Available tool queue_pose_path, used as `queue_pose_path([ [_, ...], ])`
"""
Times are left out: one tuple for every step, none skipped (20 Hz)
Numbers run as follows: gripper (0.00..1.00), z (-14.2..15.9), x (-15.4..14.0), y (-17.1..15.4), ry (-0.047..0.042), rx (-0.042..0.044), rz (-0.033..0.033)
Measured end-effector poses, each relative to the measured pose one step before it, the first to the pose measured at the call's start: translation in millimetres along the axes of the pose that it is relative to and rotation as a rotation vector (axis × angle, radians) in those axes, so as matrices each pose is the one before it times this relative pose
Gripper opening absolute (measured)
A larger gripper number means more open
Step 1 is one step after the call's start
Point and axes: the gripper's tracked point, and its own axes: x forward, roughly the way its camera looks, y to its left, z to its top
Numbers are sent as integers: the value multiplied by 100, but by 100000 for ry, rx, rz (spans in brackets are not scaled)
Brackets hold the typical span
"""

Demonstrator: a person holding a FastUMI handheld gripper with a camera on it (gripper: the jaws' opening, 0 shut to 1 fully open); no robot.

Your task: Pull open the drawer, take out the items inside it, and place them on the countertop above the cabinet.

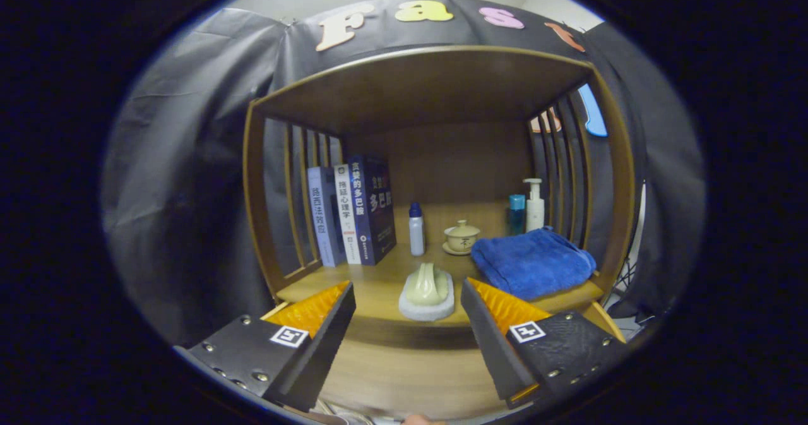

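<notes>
The gripper [407, 305] is spread wide, its two fingers well apart and holding nothing. Between them, a little ahead of the tips, a pale green ceramic piece [427, 284] rests on a white pad [427, 308] near the front edge of the worktop [379, 286] of the wooden cabinet [265, 223]. Neither finger touches it.

Below the front edge, nearer than the pad, a flat wooden front panel [404, 374] spans the gap between the fingers; whether this is the drawer face, and whether it is pulled out, cannot be told.

To the right of the pad, just beyond the right finger, lies a folded blue towel [532, 264]. Behind the towel, at the far right by the slatted side, stand a teal bottle [517, 213] and a white pump bottle [534, 205], side by side. Further in at the middle sits a small cream lidded cup [462, 235] on a saucer, with a white bottle with a blue cap [416, 229] just to its left. At the far left, several books [353, 213] stand upright against the slatted side. A wooden top shelf [416, 84] roofs the space, and black cloth [183, 191] hangs around the cabinet.
</notes>
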Motion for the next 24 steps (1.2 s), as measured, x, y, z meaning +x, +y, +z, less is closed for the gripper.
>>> queue_pose_path([
  [100, -481, -1313, 295, -1235, -290, 384],
  [100, -554, -1375, 272, -979, 181, -123],
  [100, -511, -1253, 154, -784, 494, 81],
  [100, -420, -1163, 49, -1019, 404, -742],
  [100, -303, -879, 13, -1041, -117, -547],
  [100, -293, -956, -52, -1009, -1068, -700],
  [100, -391, -814, -145, -260, -1659, -768],
  [100, -413, -629, -238, -497, -1475, -1049],
  [100, -385, -563, -189, -239, -1061, -621],
  [100, -285, -343, 11, -857, -1098, -632],
  [100, -376, -353, -268, -453, -1515, -1201],
  [100, -448, -261, -227, 110, -1894, -881],
  [100, -500, -290, -15, 242, -1220, -441],
  [100, -574, -183, 171, 578, -698, -263],
  [100, -419, -208, -11, 317, -360, -461],
  [100, -461, -134, -50, 361, -89, -460],
  [100, -496, -27, -41, 780, -269, -368],
  [100, -546, -29, -40, 1021, -340, -573],
  [100, -423, -152, -150, 959, -243, -453],
  [100, -292, -56, -177, 660, -125, -518],
  [100, -144, 146, -185, 381, -290, -673],
  [100, -289, 360, -167, 702, -453, -775],
  [100, -413, 130, -264, 1416, -300, -648],
  [100, -386, 115, -129, 1340, 280, -214],
])
